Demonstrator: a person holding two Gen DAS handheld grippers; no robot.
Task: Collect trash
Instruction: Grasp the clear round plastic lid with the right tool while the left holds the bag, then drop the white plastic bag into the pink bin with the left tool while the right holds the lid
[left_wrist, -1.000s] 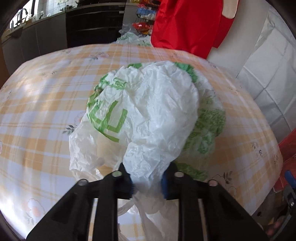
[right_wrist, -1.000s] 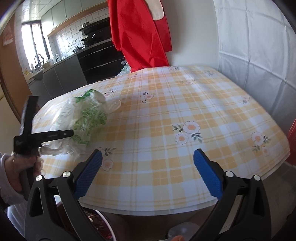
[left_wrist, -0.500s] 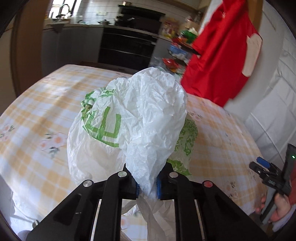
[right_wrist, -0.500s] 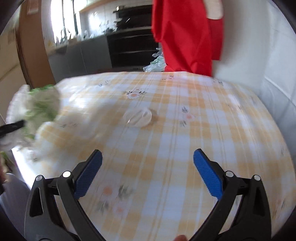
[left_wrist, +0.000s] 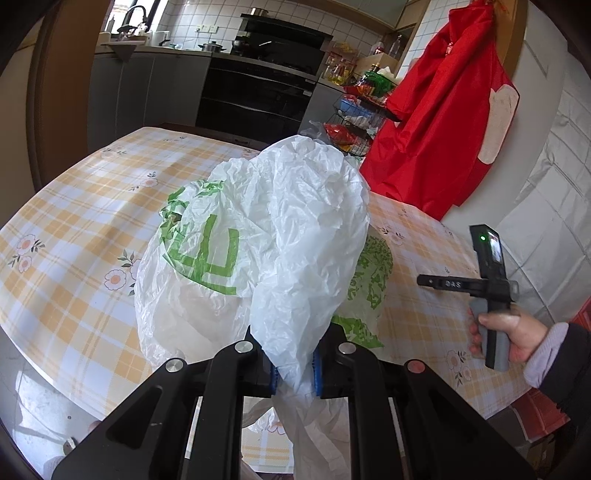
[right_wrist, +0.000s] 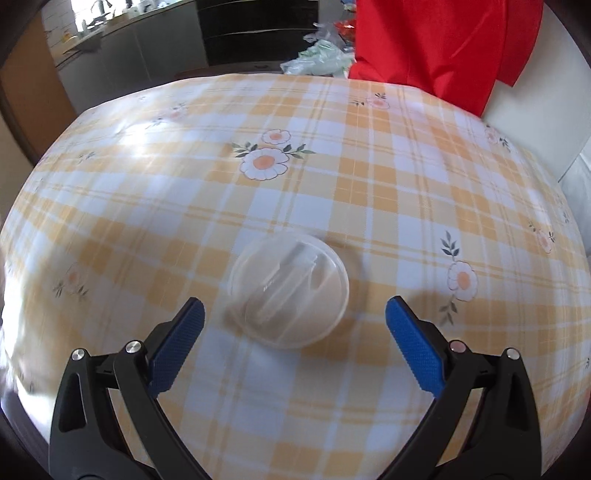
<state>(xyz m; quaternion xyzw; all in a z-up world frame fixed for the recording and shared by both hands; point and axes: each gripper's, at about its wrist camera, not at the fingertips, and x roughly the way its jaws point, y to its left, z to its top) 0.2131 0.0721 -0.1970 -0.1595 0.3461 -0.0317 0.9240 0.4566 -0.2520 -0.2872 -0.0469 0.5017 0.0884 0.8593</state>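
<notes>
My left gripper (left_wrist: 293, 373) is shut on a crumpled white plastic bag with green print (left_wrist: 258, 251), held up off the table near its front edge. The bag fills the middle of the left wrist view. My right gripper (right_wrist: 295, 332) is open, low over the table, its blue pads (right_wrist: 177, 343) on either side of a clear round plastic lid (right_wrist: 290, 290) that lies flat on the cloth just ahead of the fingertips. The right gripper's handle in a hand (left_wrist: 495, 306) shows at the right of the left wrist view.
The table (right_wrist: 332, 166) wears a yellow-and-white checked cloth with flowers. A red garment (left_wrist: 443, 122) hangs at the far right beside a white wall. Behind the table stand a dark oven (left_wrist: 258, 96), grey cabinets and a wire rack with packets (left_wrist: 354, 110).
My left gripper has lifted the bag off the table and drawn back. My right gripper has swung left and forward over the table, bringing the clear lid close between its open fingers.
</notes>
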